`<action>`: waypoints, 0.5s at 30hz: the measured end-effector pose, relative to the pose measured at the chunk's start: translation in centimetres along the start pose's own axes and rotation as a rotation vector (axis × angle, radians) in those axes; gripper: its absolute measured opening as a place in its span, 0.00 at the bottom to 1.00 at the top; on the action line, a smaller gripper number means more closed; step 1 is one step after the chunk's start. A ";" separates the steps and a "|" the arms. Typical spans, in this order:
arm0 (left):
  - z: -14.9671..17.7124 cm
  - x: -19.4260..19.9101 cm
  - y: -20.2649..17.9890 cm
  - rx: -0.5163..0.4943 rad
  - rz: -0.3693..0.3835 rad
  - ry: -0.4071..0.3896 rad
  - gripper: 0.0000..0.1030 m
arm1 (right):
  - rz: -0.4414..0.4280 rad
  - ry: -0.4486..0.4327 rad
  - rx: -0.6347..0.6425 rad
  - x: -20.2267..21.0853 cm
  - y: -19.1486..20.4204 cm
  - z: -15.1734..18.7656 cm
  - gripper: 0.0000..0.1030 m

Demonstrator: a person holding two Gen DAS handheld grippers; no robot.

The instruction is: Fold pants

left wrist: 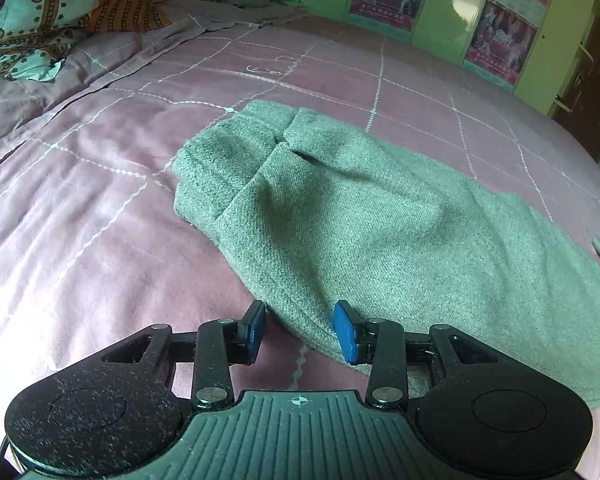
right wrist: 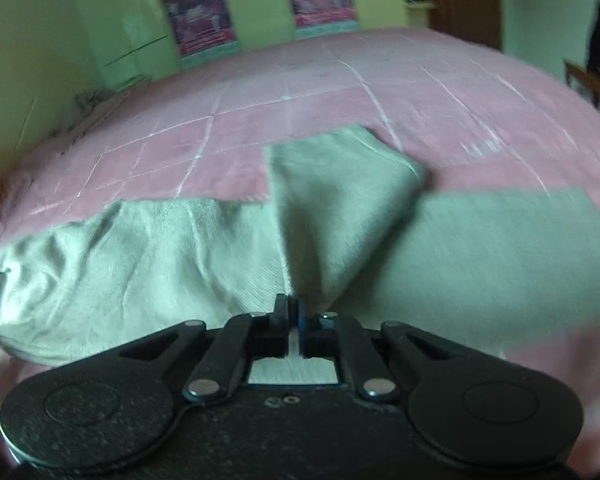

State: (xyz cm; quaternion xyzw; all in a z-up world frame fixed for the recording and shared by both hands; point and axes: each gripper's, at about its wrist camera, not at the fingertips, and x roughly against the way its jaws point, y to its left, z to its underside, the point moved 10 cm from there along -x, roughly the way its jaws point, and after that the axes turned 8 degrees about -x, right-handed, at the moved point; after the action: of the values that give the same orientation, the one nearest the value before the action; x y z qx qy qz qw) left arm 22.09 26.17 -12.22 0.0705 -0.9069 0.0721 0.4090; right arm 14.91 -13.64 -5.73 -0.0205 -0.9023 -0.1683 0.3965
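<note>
Right claw [right wrist: 293, 312] pinches pants [right wrist: 340, 200]; left claw [left wrist: 300, 330] spread beside them.

Pants [left wrist: 380, 220] on bed [left wrist: 100, 220], pillows [left wrist: 40, 12] behind, left

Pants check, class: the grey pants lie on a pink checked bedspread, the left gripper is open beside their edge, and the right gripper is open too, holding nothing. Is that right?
Not quite. The right gripper is shut on a fold of the pants, as the right wrist view shows. The rest holds: the pants lie on the pink checked bedspread and the left gripper is open at their edge.
</note>
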 end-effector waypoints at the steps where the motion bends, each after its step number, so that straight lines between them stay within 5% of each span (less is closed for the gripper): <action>1: 0.0 0.0 0.0 0.000 0.000 0.001 0.38 | 0.024 0.020 0.010 -0.5 -0.7 0.9 0.04; 3: 0.0 -0.1 0.0 -0.002 0.001 0.005 0.38 | 0.037 0.047 -0.004 -1.4 -1.5 1.5 0.12; 6: -0.1 -0.2 0.0 -0.011 0.001 0.010 0.38 | 0.055 -0.068 0.060 0.0 -0.3 -0.8 0.42; 8: -0.1 -0.3 0.0 -0.011 0.000 0.011 0.39 | 0.051 -0.087 0.128 -0.6 0.9 -2.2 0.48; 10: -0.1 -0.3 0.0 -0.012 0.000 0.011 0.39 | 0.072 -0.069 0.227 -2.3 1.8 -3.1 0.45; 12: -0.1 -0.4 0.0 -0.010 0.004 0.011 0.39 | 0.099 -0.014 0.310 -4.2 1.9 -3.1 0.06; 15: 0.0 -0.4 0.1 -0.005 0.013 0.011 0.40 | 0.092 0.025 0.388 -3.5 1.3 -1.5 0.04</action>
State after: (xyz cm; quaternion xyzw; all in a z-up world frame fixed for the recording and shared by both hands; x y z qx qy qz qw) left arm 22.33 26.28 -12.48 0.0631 -0.9054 0.0731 0.4134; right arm 18.58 -12.56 -6.99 0.0171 -0.9108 0.0271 0.4116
